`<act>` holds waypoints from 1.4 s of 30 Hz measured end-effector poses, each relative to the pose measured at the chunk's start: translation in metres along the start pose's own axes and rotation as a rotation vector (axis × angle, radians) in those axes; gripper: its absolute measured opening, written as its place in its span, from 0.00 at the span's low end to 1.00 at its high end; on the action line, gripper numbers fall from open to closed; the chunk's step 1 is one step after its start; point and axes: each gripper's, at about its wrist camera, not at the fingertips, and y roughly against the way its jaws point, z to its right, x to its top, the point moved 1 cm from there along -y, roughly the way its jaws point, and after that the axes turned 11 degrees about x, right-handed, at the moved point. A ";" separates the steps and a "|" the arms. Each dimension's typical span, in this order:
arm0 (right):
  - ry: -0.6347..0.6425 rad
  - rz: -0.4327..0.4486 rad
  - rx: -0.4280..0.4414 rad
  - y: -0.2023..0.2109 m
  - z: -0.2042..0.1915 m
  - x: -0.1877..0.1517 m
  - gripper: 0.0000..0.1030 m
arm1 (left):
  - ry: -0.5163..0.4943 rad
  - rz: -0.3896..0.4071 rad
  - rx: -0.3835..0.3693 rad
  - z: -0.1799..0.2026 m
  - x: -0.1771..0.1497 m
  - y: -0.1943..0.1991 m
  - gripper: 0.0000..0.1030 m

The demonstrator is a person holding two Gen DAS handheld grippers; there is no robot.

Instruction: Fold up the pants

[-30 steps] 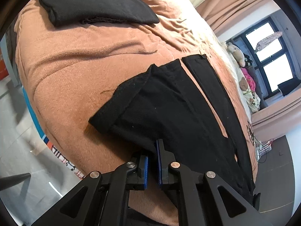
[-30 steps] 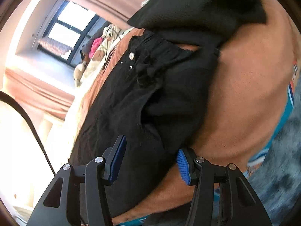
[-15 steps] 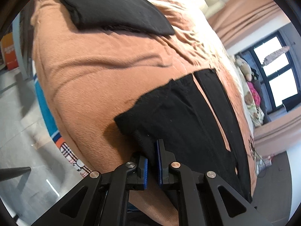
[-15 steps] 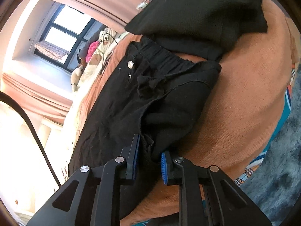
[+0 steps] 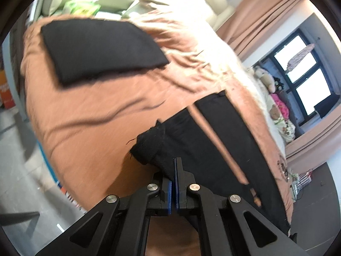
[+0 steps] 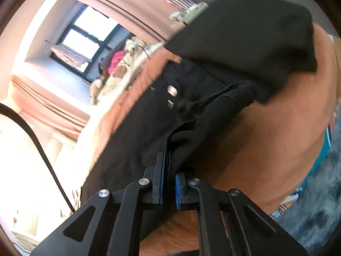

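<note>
Left wrist view: left gripper (image 5: 175,171) has its fingers pinched tight on a leg hem of the black pants (image 5: 213,145), spread on the bed (image 5: 102,104). Right wrist view: right gripper (image 6: 169,170) has just closed, its fingers clamping the pants' (image 6: 149,128) bunched waist edge.

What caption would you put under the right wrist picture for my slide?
Right gripper pinches the edge of the black pants near their waistband, lifting it off the orange blanket.

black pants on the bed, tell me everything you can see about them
The black pants are a soft woven fabric, spread on the orange-brown bedspread. Two legs lie apart; the waistband carries a silver button. The left gripper pinches a leg hem, the right gripper the waist edge, both bunched and raised.
</note>
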 end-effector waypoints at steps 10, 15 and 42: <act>0.077 0.045 0.062 -0.011 -0.059 0.039 0.03 | -0.046 0.077 -0.063 0.057 0.050 0.011 0.02; 0.102 0.045 0.065 -0.033 -0.070 0.054 0.03 | -0.078 0.092 -0.080 0.086 0.069 0.006 0.02; 0.185 0.064 -0.074 -0.161 -0.138 0.120 0.00 | -0.191 0.077 -0.083 0.220 0.156 -0.103 0.02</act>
